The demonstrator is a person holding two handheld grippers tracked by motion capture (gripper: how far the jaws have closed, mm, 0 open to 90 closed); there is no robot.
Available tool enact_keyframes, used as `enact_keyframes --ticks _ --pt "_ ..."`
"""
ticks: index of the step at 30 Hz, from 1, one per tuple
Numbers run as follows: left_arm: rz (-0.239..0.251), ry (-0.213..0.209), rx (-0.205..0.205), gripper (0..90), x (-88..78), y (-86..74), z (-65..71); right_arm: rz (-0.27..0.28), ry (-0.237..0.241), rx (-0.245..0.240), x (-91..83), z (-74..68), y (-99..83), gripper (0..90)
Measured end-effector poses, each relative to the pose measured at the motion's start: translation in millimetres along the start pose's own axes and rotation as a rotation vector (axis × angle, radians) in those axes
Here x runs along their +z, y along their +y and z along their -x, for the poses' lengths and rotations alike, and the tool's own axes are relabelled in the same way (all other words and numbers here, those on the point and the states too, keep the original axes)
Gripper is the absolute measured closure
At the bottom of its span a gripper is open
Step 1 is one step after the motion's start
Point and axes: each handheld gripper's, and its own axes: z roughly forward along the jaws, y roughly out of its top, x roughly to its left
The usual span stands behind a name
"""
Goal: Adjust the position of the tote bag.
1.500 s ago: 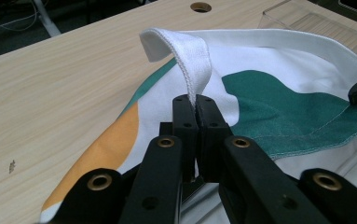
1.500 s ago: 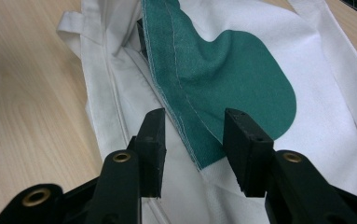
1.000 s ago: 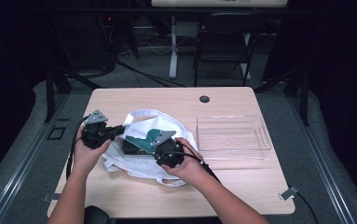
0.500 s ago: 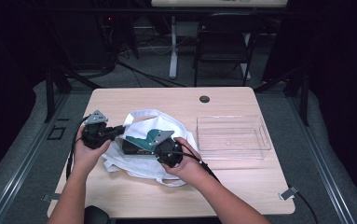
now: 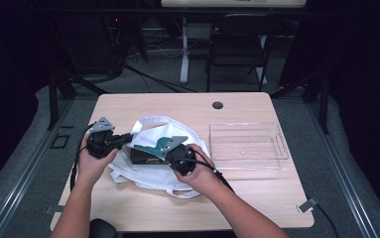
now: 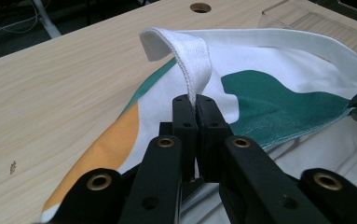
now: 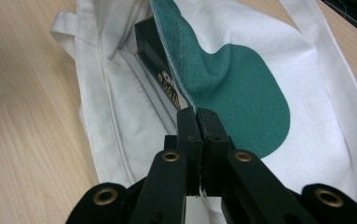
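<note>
Left gripper (image 6: 196, 103): jaws are closed flat together, and a white strap (image 6: 192, 60) of the cloth bag (image 5: 153, 148) is pinched between the tips; the strap is looped upward toward 12 o'clock from the tips.

Right gripper (image 7: 197, 115): jaws have just been closing and are now pressed together on the bag's green-printed upper edge (image 7: 176, 70), which is held between the tips. At 11 o'clock from those tips a dark box (image 7: 155, 56) is seen inside the bag's mouth, under the raised edge.

In the high view the bag is laid near the middle of the wooden table (image 5: 143, 106), between the two grippers. A clear plastic tray (image 5: 247, 146) is set at 3 o'clock from the bag, just beside it.
</note>
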Motion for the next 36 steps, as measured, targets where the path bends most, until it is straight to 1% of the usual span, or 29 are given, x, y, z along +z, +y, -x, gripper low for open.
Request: enact_keyframes --ticks 4,5,6,7,10,12,13,15,17,18,20,22,23,25,27,28,32,33,36 --pt "0.005 0.004 -0.001 87.4 0.8 -0.5 0.1 0.002 -0.001 0.005 -3.5 3.4 2.0 89.2" --pt "0.004 0.006 0.001 86.7 1.0 -0.6 0.2 0.010 0.000 0.013 -4.1 3.8 2.4 89.2" --pt "0.002 0.007 0.002 85.6 1.1 -0.7 0.3 0.021 -0.004 0.020 -4.7 3.9 3.0 89.2" --pt "0.002 0.007 0.002 83.6 1.1 -0.8 0.5 0.020 -0.007 0.014 -6.9 4.7 4.6 89.2" --pt "-0.004 0.013 0.004 81.7 1.4 -1.1 1.2 0.024 -0.011 0.008 -9.0 5.3 6.3 89.2" --pt "-0.001 0.018 0.001 78.7 1.9 -1.6 1.2 0.027 -0.018 0.004 -10.3 5.7 7.3 89.2" --pt "0.007 0.019 -0.002 76.4 1.3 -2.0 0.9 0.044 -0.017 0.014 -11.0 5.8 7.7 89.2" --pt "0.012 0.023 -0.003 74.8 0.9 -1.9 0.7 0.043 -0.016 0.011 -11.5 6.5 8.0 89.2" --pt "0.024 0.023 -0.007 71.2 -1.2 -1.6 0.4 0.048 -0.020 0.016 -12.3 7.5 8.4 89.3" --pt "0.028 0.027 -0.004 69.0 -2.1 -1.4 0.2 0.044 -0.022 0.011 -12.9 8.6 8.8 89.3" --pt "0.046 0.038 -0.005 66.2 -4.2 -1.2 -0.2 0.050 -0.023 0.018 -13.2 9.4 9.4 89.3" --pt "0.055 0.042 -0.009 64.6 -6.6 -1.2 -1.2 0.049 -0.026 0.021 -13.9 11.0 10.3 89.3" --pt "0.059 0.044 -0.012 62.3 -7.5 -1.4 -1.8 0.055 -0.029 0.029 -14.0 11.9 11.3 89.3" --pt "0.055 0.043 -0.013 61.9 -9.9 -2.0 -3.7 0.059 -0.028 0.035 -14.2 12.3 11.9 89.3" --pt "0.059 0.052 -0.014 60.9 -12.6 -3.0 -5.7 0.059 -0.034 0.036 -15.2 13.6 13.4 89.3" --pt "0.069 0.059 -0.018 59.6 -13.0 -3.6 -5.9 0.060 -0.034 0.036 -15.7 14.6 14.4 89.3" --pt "0.073 0.087 -0.024 56.3 -20.2 -6.0 -11.3 0.069 -0.040 0.047 -16.7 16.2 17.2 89.3" --pt "0.077 0.092 -0.024 53.3 -21.3 -6.5 -12.4 0.068 -0.044 0.047 -17.4 17.2 18.8 89.3" --pt "0.081 0.101 -0.034 52.1 -26.0 -8.5 -16.5 0.075 -0.050 0.051 -17.5 18.2 20.0 89.3"
